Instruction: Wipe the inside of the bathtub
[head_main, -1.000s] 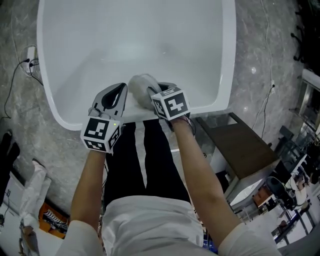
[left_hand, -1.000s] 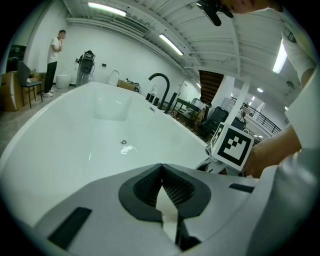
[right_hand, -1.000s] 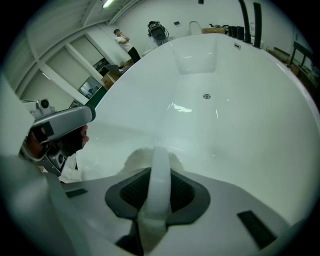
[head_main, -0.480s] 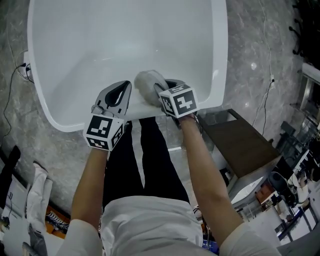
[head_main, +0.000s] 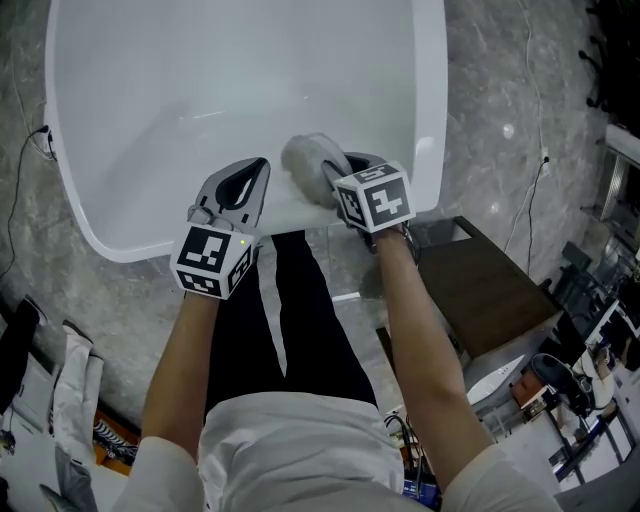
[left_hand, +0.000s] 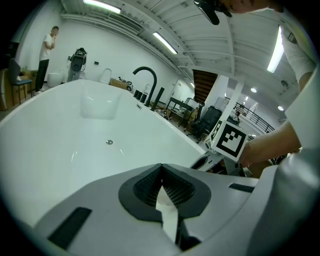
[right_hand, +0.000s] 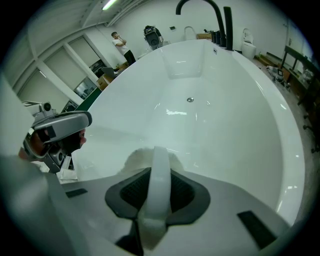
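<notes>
Two grippers drifted rightward: right gripper (right_hand: 153, 172) pinches cloth (head_main: 306, 158) at bathtub (head_main: 431, 100) rim; left gripper (head_main: 256, 172) closed.

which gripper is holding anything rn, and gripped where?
Right gripper pinches a pale grey-white wiping cloth by a bunched fold; the rest bulges ahead inside the white bathtub. Left gripper: jaws together, nothing identifiable held.

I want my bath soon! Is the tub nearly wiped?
Not yet, I think. Done: nothing shows; the white bathtub looks the same all over. In hand: the right claw pinches a pale wiping cloth at the near inner wall. Left: the floor around the round metal drain and the far end.
</notes>
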